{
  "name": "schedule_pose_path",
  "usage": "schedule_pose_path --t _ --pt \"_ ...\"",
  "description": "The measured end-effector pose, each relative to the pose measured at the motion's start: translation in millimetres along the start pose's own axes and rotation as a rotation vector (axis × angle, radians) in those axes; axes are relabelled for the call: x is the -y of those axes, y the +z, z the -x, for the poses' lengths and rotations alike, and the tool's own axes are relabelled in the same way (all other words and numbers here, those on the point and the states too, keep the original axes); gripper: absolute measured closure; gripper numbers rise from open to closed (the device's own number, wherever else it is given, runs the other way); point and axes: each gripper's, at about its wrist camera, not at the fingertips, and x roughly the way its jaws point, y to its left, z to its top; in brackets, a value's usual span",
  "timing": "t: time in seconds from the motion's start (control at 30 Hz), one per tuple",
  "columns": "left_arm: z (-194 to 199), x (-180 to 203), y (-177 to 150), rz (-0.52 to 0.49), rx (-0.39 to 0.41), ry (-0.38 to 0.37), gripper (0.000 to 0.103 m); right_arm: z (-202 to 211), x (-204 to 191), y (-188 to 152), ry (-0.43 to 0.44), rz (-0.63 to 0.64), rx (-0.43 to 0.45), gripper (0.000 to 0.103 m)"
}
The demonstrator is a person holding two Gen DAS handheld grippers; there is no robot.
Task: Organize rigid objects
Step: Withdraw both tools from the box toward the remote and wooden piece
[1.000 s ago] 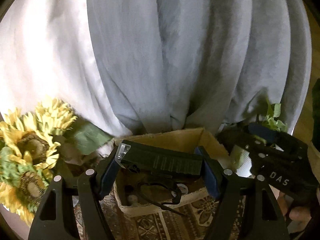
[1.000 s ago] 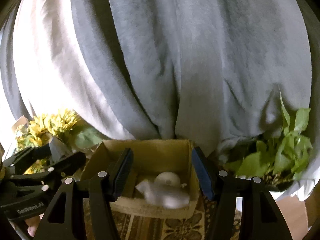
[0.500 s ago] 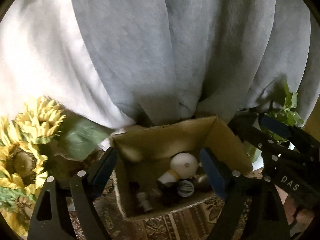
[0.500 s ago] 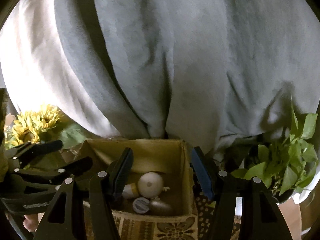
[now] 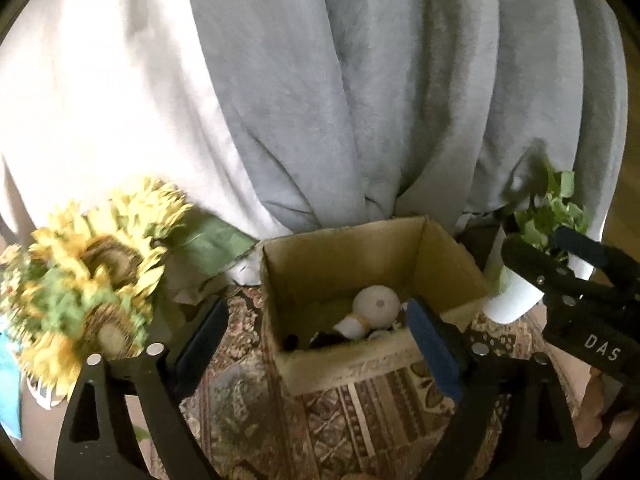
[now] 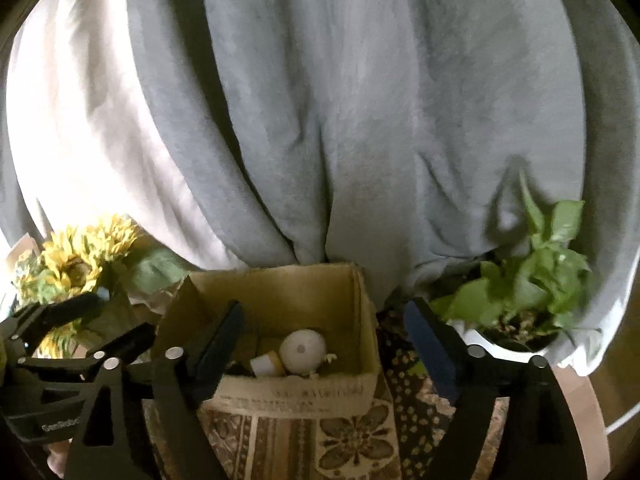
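Observation:
An open cardboard box (image 5: pixel 448 256) stands on a patterned cloth in front of a grey curtain; it also shows in the right wrist view (image 6: pixel 362 308). Inside lie a white round object (image 5: pixel 376 305) with a small white and yellow piece (image 5: pixel 352 326) and some dark items; the round object shows in the right wrist view too (image 6: pixel 302 350). My left gripper (image 5: pixel 320 344) is open and empty, held in front of the box. My right gripper (image 6: pixel 324 340) is open and empty, also in front of the box, and appears at the right of the left wrist view (image 5: pixel 568 276).
A bunch of yellow sunflowers (image 5: pixel 92 268) stands left of the box, also in the right wrist view (image 6: pixel 76 260). A green plant in a white pot (image 6: pixel 520 292) stands right of it. The curtain (image 5: pixel 320 100) hangs right behind. The patterned cloth (image 5: pixel 360 428) covers the surface.
One second ago my left gripper held a dark rectangular object over the box; it let go and opened. Both grippers have pulled back from the box, showing more of it.

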Motion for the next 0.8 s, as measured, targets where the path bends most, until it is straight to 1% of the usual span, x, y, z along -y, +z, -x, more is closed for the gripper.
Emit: schedule_pose_path --t 0.1,0.2,0.33,0.5,0.7,0.8 --pt "17.1 4.6 -14.1 -0.008 0.014 0.032 0.007 17.7 0.2 -8.7 -0.013 0.005 0.019 0.011" --pt "34.0 8.8 -28.8 -0.006 0.024 0.053 0.006 34.9 -0.1 -18.4 -0.011 0.009 0.032 0.009" --pt "54.2 15.0 -47.7 0.001 0.037 0.087 0.002 51.9 -0.9 -33.8 0.027 0.010 0.017 0.009" --pt "75.3 21.4 -69.8 0.009 0.046 0.119 0.000 72.5 0.3 -54.1 0.057 0.012 0.001 0.009" --pt "89.6 25.8 -92.4 0.018 0.047 0.108 0.000 88.4 4.8 -72.5 0.084 -0.012 -0.024 0.009" --pt "92.0 25.4 -102.9 0.016 0.042 0.075 0.000 97.5 5.0 -81.2 0.077 -0.026 -0.021 0.009"
